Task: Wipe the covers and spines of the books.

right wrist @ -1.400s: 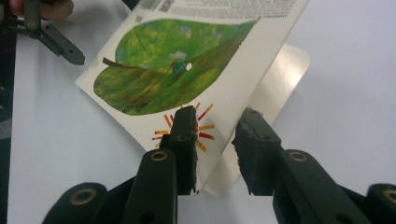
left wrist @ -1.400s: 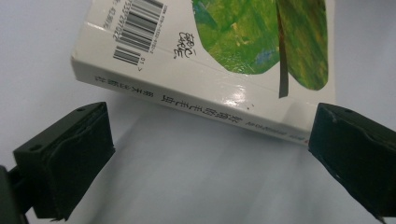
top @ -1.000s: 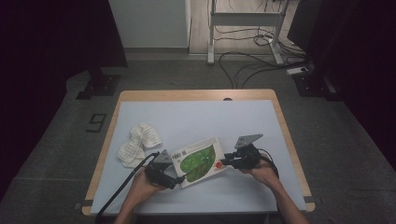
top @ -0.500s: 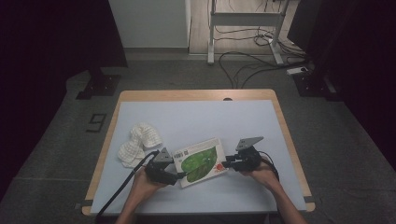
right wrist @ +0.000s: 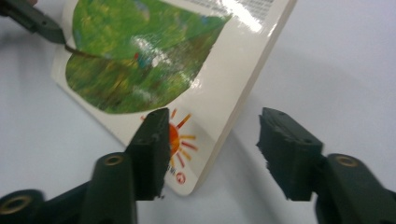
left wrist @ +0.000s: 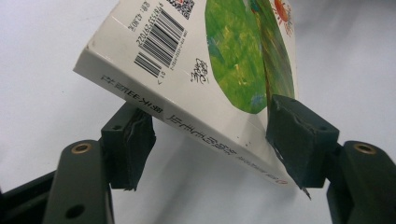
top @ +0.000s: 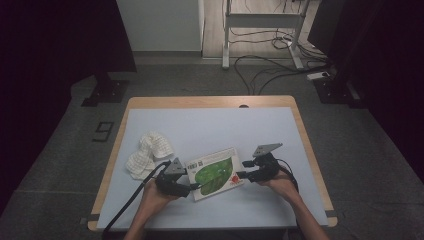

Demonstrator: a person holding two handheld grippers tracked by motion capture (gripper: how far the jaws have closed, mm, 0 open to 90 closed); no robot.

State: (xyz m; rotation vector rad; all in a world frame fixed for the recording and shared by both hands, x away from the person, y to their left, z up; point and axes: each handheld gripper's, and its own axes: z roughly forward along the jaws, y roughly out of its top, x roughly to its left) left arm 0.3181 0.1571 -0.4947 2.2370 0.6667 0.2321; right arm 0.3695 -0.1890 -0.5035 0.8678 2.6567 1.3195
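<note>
**Glossy picture book gripped at its spine corner, right tongs parted around the far corner**

A thin, glossy white board book with a painted green leaf and a small red-orange sun on its cover (top: 215, 173) lies near the front middle of the pale blue-grey matte worktop (top: 225, 125), which has a light wooden rim. In the left gripper view the book's spine edge, printed with small characters, sits tilted off the surface, a barcode showing on the cover beside it.

The left tongs (left wrist: 210, 135), matt black with ribbed rubbery pads, have just been closing and now clamp the book's corner: one pad under the spine edge, the other pressed on the leaf artwork.

The right tongs (right wrist: 212, 149) have just been opening. They stand parted around the book's opposite rounded corner, one pad lying over the sun print, the other out past the edge above bare worktop; I cannot tell whether the nearer pad touches the cover.

A crumpled white waffle-textured cloth (top: 149, 153) lies on the worktop, left of the book and apart from it.
</note>
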